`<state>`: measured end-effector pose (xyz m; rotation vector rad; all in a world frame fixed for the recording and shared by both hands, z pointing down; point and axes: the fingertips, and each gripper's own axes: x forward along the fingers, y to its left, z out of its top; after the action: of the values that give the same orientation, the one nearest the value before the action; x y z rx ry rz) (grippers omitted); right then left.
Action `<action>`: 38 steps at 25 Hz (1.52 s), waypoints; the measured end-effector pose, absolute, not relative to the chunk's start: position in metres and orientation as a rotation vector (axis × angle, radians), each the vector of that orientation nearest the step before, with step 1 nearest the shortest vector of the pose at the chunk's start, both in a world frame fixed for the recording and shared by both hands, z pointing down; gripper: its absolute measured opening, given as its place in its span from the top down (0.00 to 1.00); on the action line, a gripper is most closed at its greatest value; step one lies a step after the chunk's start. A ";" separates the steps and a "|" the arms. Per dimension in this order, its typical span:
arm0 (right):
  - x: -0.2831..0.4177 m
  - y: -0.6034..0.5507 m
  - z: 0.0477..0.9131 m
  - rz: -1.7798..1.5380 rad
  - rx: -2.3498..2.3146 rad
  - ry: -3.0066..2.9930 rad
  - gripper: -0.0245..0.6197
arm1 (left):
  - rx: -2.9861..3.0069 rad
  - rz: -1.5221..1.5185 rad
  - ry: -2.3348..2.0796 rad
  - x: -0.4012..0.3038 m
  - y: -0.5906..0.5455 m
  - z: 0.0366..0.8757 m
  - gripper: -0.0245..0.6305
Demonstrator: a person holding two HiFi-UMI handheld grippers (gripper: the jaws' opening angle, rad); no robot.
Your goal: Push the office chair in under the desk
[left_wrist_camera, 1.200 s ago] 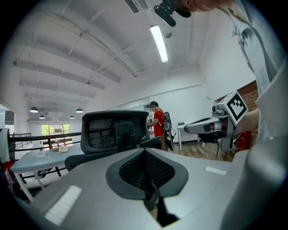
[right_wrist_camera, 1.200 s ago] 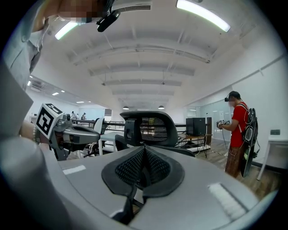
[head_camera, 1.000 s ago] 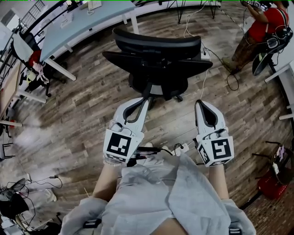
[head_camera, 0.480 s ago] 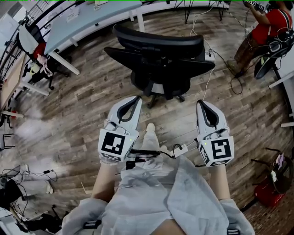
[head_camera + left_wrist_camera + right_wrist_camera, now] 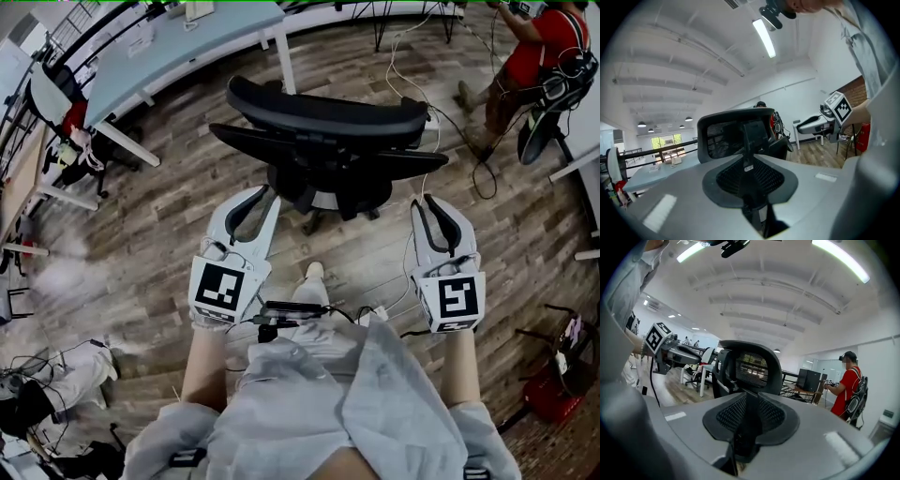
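The black office chair point(image 5: 323, 117) stands on the wood floor with its mesh back towards me, a short way off the pale desk point(image 5: 178, 47) at the upper left. My left gripper point(image 5: 266, 194) reaches the lower left of the chair's back; whether it touches I cannot tell. A little short of the chair's right side is my right gripper point(image 5: 424, 202). Both pairs of jaws are opening by a narrow slit with nothing between them. The chair back point(image 5: 736, 136) fills the left gripper view beyond that gripper point(image 5: 750, 178). Past the right gripper point(image 5: 745, 420) the chair point(image 5: 750, 369) shows again.
A person in a red top point(image 5: 539, 47) stands at the upper right beside another table. Cables point(image 5: 412, 56) trail over the floor behind the chair. A second chair point(image 5: 56, 103) sits at the far left, and a red object point(image 5: 553, 380) lies at the lower right.
Both grippers have moved forward towards the chair's back, the left one up to its lower left edge. The view has closed in on the chair and desk.
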<state>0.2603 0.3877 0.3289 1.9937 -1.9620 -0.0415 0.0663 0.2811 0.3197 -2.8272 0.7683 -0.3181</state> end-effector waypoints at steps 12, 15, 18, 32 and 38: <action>0.301 0.320 0.349 -0.096 1.782 -1.771 0.59 | -2.605 -0.588 0.663 0.063 0.181 0.342 0.67; 0.312 0.312 0.359 -0.083 1.722 -1.732 0.55 | -2.491 -0.717 0.571 0.063 0.164 0.358 0.65; 0.322 0.306 0.369 -0.087 1.627 -1.695 0.53 | -2.371 -0.849 0.466 0.064 0.150 0.375 0.63; 0.340 0.298 0.429 -0.025 1.129 -1.577 0.52 | -2.077 -1.173 0.081 0.071 0.114 0.421 0.63; 0.335 0.292 0.450 -0.020 0.952 -1.565 0.52 | -2.024 -1.264 -0.022 0.072 0.110 0.433 0.63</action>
<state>0.3351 0.2924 0.4497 0.9523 -1.5648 -0.0204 0.0725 0.1102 0.4330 -2.0241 -0.0220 -1.2640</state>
